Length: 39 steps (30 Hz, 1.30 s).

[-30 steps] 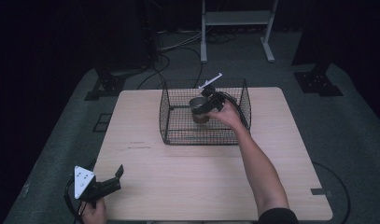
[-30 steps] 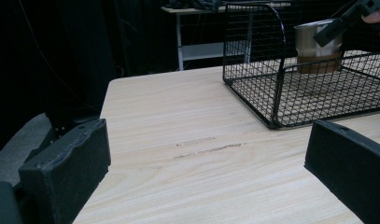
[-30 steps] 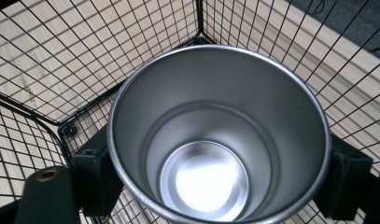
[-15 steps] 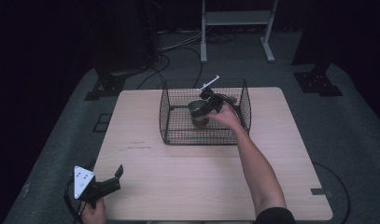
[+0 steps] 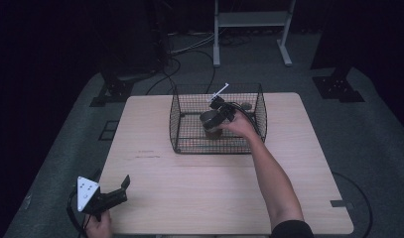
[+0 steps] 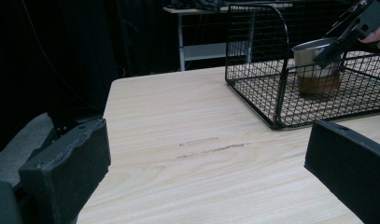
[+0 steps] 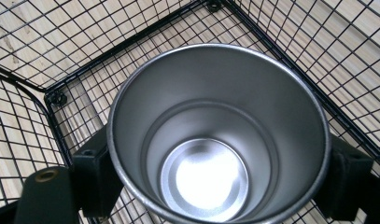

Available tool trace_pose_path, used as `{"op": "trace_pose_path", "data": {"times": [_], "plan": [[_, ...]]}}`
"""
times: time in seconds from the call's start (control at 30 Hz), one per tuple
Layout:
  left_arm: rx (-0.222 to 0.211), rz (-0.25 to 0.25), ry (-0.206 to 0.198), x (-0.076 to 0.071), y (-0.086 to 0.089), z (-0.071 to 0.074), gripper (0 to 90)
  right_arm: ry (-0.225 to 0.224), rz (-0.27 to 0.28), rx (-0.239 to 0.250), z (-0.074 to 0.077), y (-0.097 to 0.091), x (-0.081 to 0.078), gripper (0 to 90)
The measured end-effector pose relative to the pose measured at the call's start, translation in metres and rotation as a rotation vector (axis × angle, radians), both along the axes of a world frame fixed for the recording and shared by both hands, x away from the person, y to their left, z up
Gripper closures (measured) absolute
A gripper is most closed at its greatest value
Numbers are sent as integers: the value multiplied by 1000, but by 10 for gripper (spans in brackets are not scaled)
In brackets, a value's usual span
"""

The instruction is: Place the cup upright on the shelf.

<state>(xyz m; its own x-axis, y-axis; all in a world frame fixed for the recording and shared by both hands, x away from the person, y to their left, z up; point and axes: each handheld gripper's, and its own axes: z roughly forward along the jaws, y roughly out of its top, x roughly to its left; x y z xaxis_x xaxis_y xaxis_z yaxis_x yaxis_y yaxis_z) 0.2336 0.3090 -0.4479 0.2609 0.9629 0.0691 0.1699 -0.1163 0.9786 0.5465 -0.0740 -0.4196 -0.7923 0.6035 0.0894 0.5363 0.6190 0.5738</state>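
Inside the wire basket (image 5: 175,119): right gripper (image 5: 215,118) clamped on a steel cup (image 7: 215,135), jaws on its opposite sides.
Left gripper (image 5: 121,187) sat wide open and empty at the worktop's (image 5: 189,188) near-left corner.

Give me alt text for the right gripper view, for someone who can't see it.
Looking straight down into an empty, shiny metal cup, clasped on either side by the right gripper's two black jaws. Around it is a black wire basket, with light wooden table showing through the mesh.

bare table (image 5: 199,188) before left gripper (image 5: 121,190), wire basket (image 5: 175,124) walls hemming cup (image 5: 210,125)
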Motion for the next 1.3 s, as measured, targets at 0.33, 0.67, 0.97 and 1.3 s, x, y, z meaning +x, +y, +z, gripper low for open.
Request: {"op": "trace_pose_path", "data": {"times": [0.33, 0.67, 0.97, 1.3], "plan": [[0, -2, -2, 0, -1, 0, 0, 1, 15, -7, 2, -1, -3, 127], [-3, -1, -6, 0, 0, 1, 0, -9, 38, -21, 4, 2, -6, 104], [0, -4, -6, 1, -2, 0, 0, -16, 30, -2, 7, 1, -6, 62], [1, -2, 0, 1, -2, 0, 0, -59, -9, 46, 20, -8, -7, 16]]}}
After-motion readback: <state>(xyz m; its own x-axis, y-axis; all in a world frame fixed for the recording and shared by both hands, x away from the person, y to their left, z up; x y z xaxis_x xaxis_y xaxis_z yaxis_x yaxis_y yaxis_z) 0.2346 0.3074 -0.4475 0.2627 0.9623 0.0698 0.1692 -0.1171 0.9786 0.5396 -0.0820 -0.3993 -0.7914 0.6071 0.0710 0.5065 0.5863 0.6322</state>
